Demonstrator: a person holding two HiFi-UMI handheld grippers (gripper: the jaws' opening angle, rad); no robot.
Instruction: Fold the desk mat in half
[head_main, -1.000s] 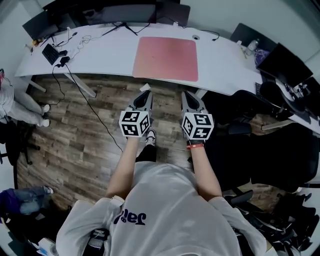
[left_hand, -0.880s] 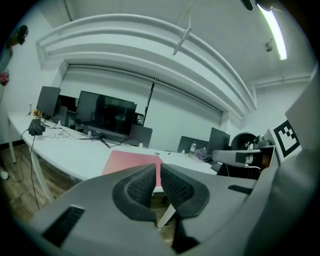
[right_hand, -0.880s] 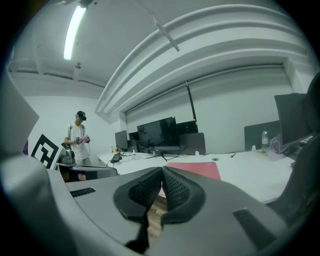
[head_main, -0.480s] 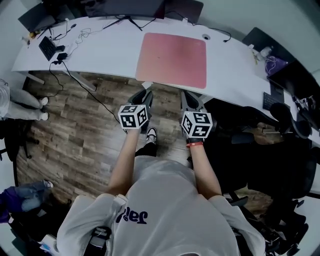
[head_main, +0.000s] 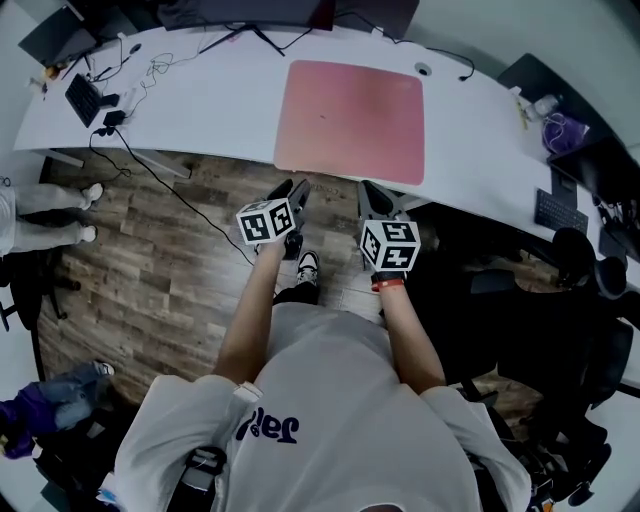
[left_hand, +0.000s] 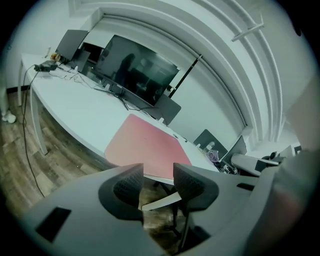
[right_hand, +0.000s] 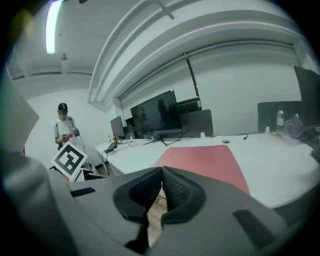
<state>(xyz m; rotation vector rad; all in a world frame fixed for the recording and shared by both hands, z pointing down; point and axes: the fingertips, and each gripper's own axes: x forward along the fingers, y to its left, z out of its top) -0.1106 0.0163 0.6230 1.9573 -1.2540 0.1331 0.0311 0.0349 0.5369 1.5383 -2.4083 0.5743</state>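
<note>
Pink desk mat (head_main: 350, 122) lies flat and unfolded on white desk (head_main: 200, 105), at 12 o'clock from operator. Left gripper (head_main: 288, 192) hovers off desk's near edge, near mat's 7 o'clock corner; jaws just opened wide, nothing between them. Right gripper (head_main: 374, 196) near 5 o'clock corner, jaws pressed together, empty. Dark monitor (left_hand: 137, 70) behind mat. Bystander (right_hand: 64, 127) at 9 o'clock, apparently holding something.

On my feed I see a pale short-sleeved T-shirt (head_main: 340, 400) with dark lettering (head_main: 268, 428) on its front. A red band (head_main: 386, 286) circles the right wrist.
</note>
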